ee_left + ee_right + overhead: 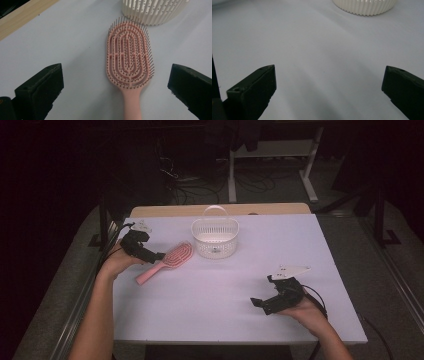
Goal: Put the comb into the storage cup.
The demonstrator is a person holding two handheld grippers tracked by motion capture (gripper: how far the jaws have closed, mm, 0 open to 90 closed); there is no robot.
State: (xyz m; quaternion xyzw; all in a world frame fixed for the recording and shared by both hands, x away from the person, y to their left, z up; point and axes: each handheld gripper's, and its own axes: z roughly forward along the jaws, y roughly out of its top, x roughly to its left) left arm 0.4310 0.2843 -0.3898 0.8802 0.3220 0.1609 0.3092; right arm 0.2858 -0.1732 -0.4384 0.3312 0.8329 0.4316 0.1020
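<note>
Pink brush (129, 62) lies bristles-up on the white table (240, 285), left of the basket (215, 238), as I line up my left gripper (157, 255), jaws spread wide astride the handle. My right gripper (257, 302) waits near right, jaws also apart, holding nothing. Next, I judge: lower, centre on the handle, then close.

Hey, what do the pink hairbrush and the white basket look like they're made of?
The pink hairbrush looks like moulded plastic, matte, with a vented head and thin dark pins, probably plastic or wire. The white basket also looks like plastic: thin, evenly slotted walls and a moulded loop handle with a faint sheen.
</note>
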